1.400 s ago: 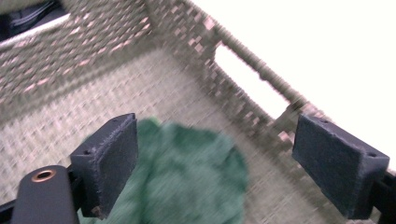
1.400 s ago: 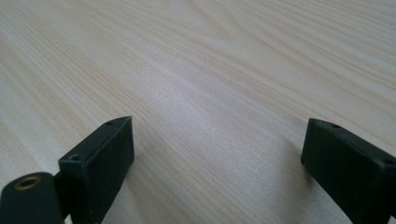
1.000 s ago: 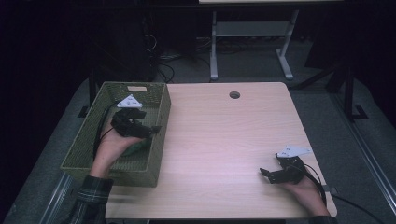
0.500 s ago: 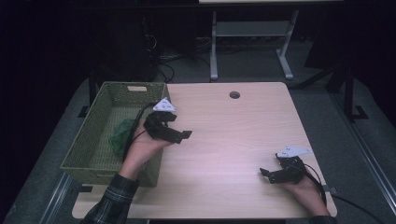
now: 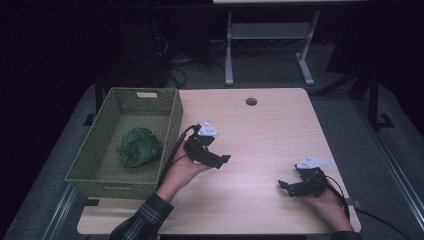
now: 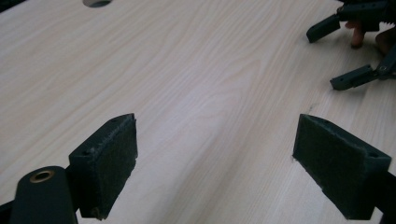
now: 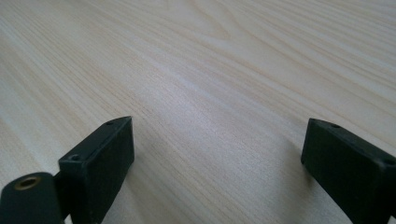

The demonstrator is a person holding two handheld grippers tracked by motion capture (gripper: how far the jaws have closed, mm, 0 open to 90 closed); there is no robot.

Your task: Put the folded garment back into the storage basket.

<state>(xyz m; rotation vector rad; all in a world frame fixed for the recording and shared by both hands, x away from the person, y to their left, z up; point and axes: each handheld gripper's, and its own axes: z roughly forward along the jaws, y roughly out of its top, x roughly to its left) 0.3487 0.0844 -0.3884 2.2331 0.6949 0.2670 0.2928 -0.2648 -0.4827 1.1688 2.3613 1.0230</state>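
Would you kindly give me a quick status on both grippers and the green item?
Left gripper open, empty, over the table. Right gripper open, empty, near front edge. Green cloth in the basket. Nothing in the way.

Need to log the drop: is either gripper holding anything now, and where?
Nothing. Left gripper and right gripper are open and empty; the green cloth lies in the basket.

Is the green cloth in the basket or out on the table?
In. The green cloth lies crumpled on the basket floor, and the left claw is open, empty, over the table.
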